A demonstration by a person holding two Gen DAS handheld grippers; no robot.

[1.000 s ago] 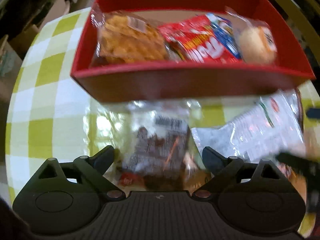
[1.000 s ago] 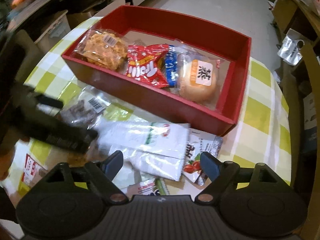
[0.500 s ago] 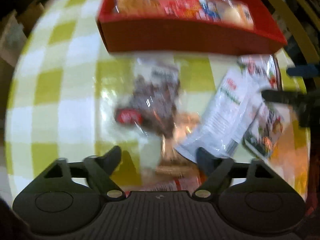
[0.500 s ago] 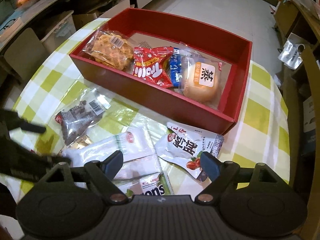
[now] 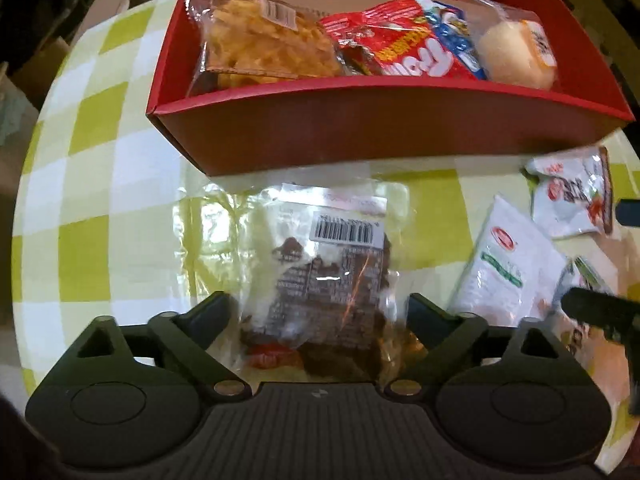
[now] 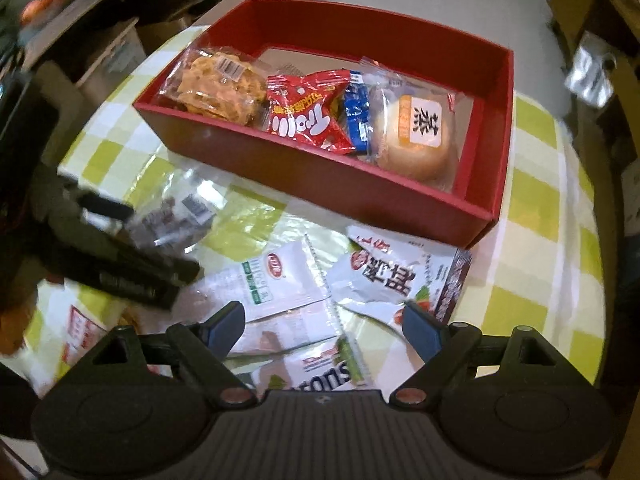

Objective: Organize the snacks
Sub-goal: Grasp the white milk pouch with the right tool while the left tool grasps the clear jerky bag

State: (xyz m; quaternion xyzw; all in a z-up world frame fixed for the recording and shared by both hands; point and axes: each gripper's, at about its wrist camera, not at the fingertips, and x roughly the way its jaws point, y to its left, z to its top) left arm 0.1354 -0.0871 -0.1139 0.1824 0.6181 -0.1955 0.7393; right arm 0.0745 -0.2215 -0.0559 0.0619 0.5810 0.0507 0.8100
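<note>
Left wrist view: left gripper (image 5: pixel 318 312) spread wide around a clear plastic packet of dark brown snack (image 5: pixel 332 280) lying on the green-and-white checked worktop (image 5: pixel 88 208), fingers not touching it. Right gripper (image 6: pixel 322 320) gapes wide over white foil sachets (image 6: pixel 288 280). Beyond sits the red cardboard box (image 6: pixel 320 172) holding four wrapped snacks.

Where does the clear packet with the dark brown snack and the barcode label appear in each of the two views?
Left wrist view: the clear packet lies at lower centre, between the open left tongs.
Right wrist view: the packet lies at middle left, partly hidden by the left tongs.
Shared landmark: the red box, just beyond it.
</note>
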